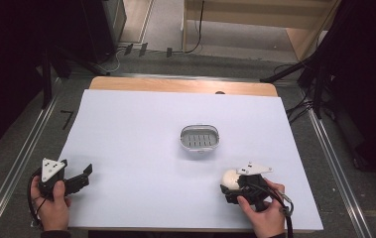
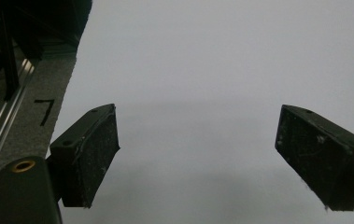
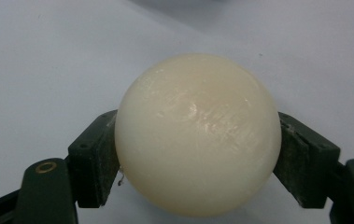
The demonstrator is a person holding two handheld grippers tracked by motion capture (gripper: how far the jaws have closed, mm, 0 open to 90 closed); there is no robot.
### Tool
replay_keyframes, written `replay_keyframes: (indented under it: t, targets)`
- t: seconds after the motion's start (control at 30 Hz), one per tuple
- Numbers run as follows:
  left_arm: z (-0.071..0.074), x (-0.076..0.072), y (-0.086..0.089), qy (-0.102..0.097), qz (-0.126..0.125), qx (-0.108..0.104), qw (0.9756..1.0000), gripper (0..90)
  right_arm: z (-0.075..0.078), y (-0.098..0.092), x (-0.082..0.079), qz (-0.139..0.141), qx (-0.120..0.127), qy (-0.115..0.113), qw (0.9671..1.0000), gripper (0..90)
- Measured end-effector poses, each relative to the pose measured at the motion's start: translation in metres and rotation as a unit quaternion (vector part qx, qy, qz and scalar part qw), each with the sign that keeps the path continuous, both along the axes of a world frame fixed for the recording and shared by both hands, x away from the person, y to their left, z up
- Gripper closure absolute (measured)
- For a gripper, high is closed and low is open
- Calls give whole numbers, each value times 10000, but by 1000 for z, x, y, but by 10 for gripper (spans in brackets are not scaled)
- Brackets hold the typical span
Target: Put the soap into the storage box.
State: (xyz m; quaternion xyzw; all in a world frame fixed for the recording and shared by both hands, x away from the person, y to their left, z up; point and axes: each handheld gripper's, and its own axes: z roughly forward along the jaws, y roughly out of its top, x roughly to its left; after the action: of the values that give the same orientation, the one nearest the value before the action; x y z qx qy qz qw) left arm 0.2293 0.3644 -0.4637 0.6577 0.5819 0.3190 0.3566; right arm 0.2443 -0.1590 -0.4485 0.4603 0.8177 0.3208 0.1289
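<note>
right tongs (image 3: 197, 158) clamp cream ball (image 3: 197, 135) near table (image 1: 126, 129) front edge.

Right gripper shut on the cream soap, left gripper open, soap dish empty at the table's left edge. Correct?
Not quite: the soap dish sits mid-table, as the high view shows. The rest holds: right gripper shut on the cream soap, left gripper open, dish empty.

A white-covered table (image 1: 126, 134) bears a small slotted soap dish (image 1: 199, 138) near its middle.
</note>
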Motion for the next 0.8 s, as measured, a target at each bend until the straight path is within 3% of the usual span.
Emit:
replay_keyframes:
  t: [0.8]
  targets:
    - [0, 0, 0, 4, 1, -6, 10000, 145, 14, 8, 19, 67, 51, 71, 9999, 245]
